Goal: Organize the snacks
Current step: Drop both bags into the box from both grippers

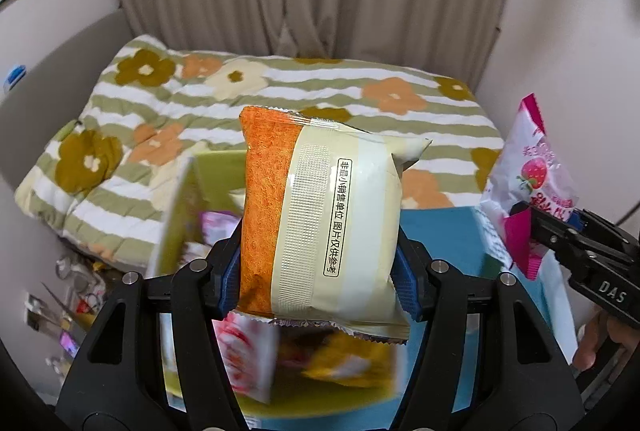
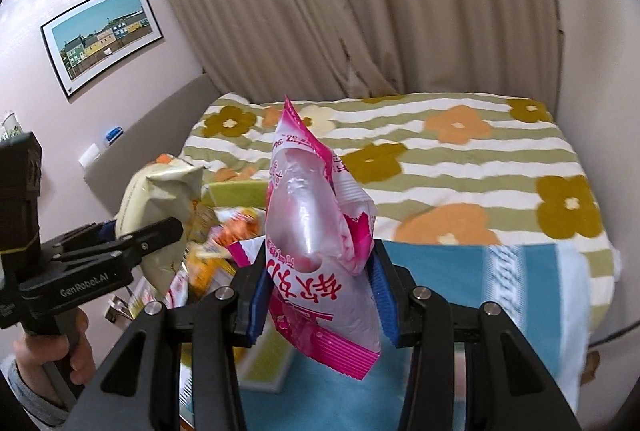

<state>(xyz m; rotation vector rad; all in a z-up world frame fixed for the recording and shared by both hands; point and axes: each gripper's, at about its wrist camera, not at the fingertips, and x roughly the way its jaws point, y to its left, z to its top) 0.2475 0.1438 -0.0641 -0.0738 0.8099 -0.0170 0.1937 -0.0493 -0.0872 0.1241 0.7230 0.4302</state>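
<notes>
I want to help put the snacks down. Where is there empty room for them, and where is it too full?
Free: the blue cloth right of the green box, and the flowered blanket behind it up to the curtain. Crowded: inside the green box, full of snack packets, and the cluttered spot at far left.

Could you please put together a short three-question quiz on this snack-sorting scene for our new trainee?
1. True or false: the left gripper is empty.
2. Which packet is clamped in the right gripper? A) the orange and cream snack packet B) the pink strawberry snack packet C) nothing
3. Fill in: behind both held packets lies a bed with a ____-patterned striped quilt.

Key
1. False: it is clamped on the orange and cream packet.
2. B
3. flower
</notes>
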